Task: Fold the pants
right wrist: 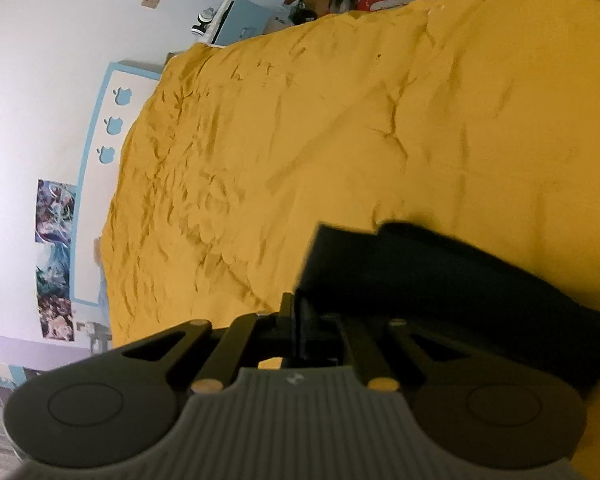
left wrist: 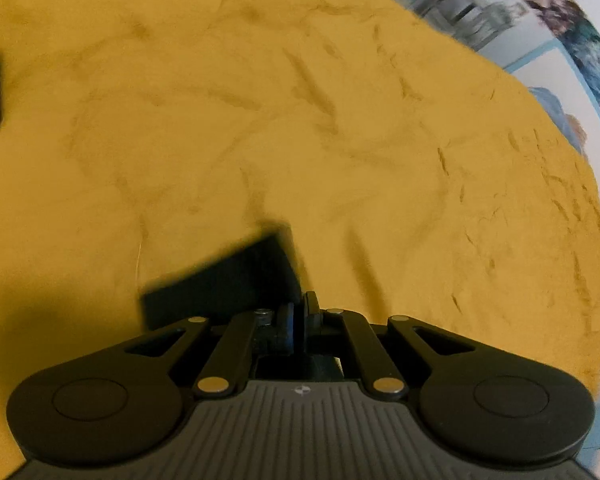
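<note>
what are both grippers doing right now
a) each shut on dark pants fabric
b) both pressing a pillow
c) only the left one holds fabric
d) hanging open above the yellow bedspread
a: the left gripper and the right gripper each have fingers closed on the dark pants, above the yellow bedspread.

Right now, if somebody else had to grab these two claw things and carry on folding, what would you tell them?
Left claw: shut on a black piece of the pants, held just above the yellow bedspread.
Right claw: shut on the pants too; the dark cloth bunches off to its right over the bedspread.
Done: both claws have a grip on the garment, which is lifted or dragged rather than lying flat.
Left: the pictures are blurred, so I cannot tell how many folds are made. Lay the pants flat on the bedspread, finish folding, then release.
</note>
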The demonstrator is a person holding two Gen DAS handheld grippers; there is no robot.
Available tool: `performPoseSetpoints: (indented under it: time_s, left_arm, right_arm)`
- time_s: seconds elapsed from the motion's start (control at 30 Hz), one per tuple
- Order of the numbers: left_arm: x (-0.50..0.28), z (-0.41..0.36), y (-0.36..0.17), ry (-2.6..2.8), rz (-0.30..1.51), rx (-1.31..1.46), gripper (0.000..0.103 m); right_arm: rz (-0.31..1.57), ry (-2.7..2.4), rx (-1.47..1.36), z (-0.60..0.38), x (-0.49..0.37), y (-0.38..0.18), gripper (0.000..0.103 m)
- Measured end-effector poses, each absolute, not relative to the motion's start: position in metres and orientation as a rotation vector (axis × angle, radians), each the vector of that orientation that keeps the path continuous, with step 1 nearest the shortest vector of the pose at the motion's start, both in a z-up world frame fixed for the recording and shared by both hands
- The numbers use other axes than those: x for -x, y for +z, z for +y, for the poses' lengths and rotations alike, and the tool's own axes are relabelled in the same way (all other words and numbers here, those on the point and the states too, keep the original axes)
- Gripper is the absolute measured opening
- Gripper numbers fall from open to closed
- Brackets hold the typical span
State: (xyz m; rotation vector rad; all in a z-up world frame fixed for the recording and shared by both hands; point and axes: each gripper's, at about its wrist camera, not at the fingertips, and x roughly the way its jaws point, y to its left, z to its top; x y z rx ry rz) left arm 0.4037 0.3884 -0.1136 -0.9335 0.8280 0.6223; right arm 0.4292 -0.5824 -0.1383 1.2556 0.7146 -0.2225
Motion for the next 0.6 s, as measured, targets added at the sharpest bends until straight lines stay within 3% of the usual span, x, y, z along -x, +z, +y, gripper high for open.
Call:
performPoseSetpoints:
  time_s: [0.1,0.17,0.27,0.37,0.6]
  left_arm:
    - [-0.394,0.397,-0.105,0.682,0.701,0.890,0.019]
    - [-0.377,0.400,-0.094,0.717,0.611,0.889,0.021]
    - [-0.365,0.379,-0.075,0.599,0.615,0.785,0.030]
    - [-0.352,0.320,-0.067,0.387,0.664,0.633,0.044]
    - [-0.313,0.144,-0.097,-0.018,0.743,0.166,0.048]
  right_arm:
    - [0.698,-0.314,-1.204,-0.594,-0.438,-0.151,0.005]
    - [0.663,-0.350,-1.161,-0.600,-0.431,-0.150,0.005]
    - [0.647,-0.308,-0.943,-0.587,-0.421,-0.129,0.005]
    - [0.664,-0.195,-0.731,-0.550,-0.414,-0.110,0.010]
    - [0.768,0.207,-0.256,-0.384,-0.416,-0.110,0.019]
